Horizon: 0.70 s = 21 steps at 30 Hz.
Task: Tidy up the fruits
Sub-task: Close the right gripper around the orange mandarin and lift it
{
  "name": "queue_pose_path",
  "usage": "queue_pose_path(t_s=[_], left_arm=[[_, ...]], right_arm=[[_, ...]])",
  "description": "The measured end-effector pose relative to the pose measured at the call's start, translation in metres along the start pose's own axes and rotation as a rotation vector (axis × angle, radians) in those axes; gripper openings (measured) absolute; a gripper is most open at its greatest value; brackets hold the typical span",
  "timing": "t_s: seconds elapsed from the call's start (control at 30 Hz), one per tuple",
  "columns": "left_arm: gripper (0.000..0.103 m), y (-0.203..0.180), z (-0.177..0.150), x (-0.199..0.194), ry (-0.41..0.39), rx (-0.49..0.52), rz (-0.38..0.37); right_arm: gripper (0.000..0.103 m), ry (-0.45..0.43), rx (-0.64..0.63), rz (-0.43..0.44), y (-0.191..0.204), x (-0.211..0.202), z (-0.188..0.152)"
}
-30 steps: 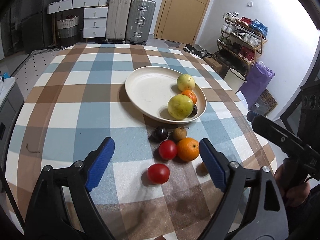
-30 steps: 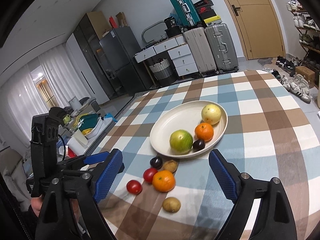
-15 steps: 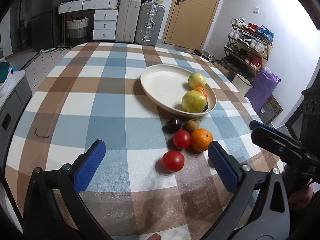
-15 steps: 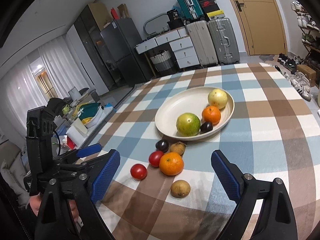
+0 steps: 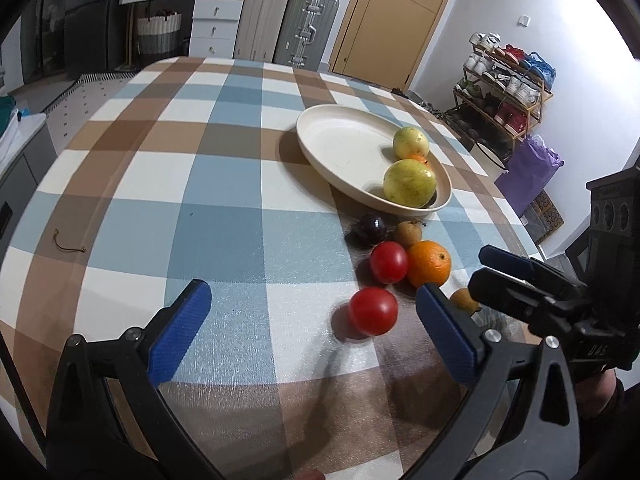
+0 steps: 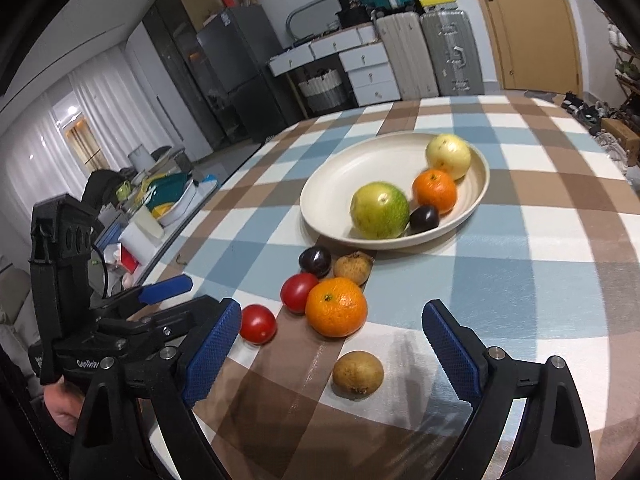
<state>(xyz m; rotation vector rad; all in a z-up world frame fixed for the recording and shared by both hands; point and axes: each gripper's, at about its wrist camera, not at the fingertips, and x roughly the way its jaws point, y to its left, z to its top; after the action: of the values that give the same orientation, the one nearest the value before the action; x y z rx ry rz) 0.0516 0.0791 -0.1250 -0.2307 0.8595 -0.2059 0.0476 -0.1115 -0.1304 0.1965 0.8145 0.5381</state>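
Observation:
A cream plate (image 6: 332, 196) holds a green-yellow fruit (image 6: 379, 210), a small orange (image 6: 434, 191), a yellow fruit (image 6: 449, 155) and a dark plum (image 6: 424, 217); it also shows in the left wrist view (image 5: 344, 148). In front of it on the table lie a plum (image 6: 315, 261), a brown fruit (image 6: 353, 267), two tomatoes (image 6: 298, 292) (image 6: 258, 323), an orange (image 6: 337, 306) and a kiwi (image 6: 357, 373). My right gripper (image 6: 332, 352) is open, with the kiwi between its fingers. My left gripper (image 5: 312, 332) is open and empty, the near tomato (image 5: 373, 311) just ahead.
The checked tablecloth (image 5: 208, 184) covers the table. A bit of string (image 5: 68, 241) lies at its left. Suitcases (image 5: 288, 28) and drawers stand behind, a shoe rack (image 5: 504, 92) to the right, and cluttered furniture (image 6: 160, 200) beside the table's left edge.
Both grippers have dropped lower and moved in towards the loose fruit. The kiwi now sits between the right gripper's fingers. Both stay open.

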Motion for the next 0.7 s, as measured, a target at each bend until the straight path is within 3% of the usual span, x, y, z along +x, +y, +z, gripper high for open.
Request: queue_pose_path(t_s=[0.23,0.3,0.43,0.53,0.7], left_arm=[[0.102,0.007,0.003,0.012,0.026,-0.023,-0.017],[0.102,0.008,0.004,0.015,0.034,-0.027,-0.022],[0.102,0.011,0.005,0.018,0.044,-0.034,-0.027],[0.102,0.012,0.005,0.019,0.047,-0.038,-0.027],[0.102,0.012,0.006,0.018,0.045,-0.036,-0.027]], right_arm=[[0.090,0.029,0.006,0.002,-0.002,0.015,0.001],[0.080,0.040,0.008,0.003,-0.002,0.018,0.002],[0.074,0.061,0.017,0.004,-0.004,0.025,0.004],[0.044,0.081,0.021,0.015,-0.005,0.030,0.005],[0.040,0.100,0.040,0.023,-0.008,0.034,0.003]])
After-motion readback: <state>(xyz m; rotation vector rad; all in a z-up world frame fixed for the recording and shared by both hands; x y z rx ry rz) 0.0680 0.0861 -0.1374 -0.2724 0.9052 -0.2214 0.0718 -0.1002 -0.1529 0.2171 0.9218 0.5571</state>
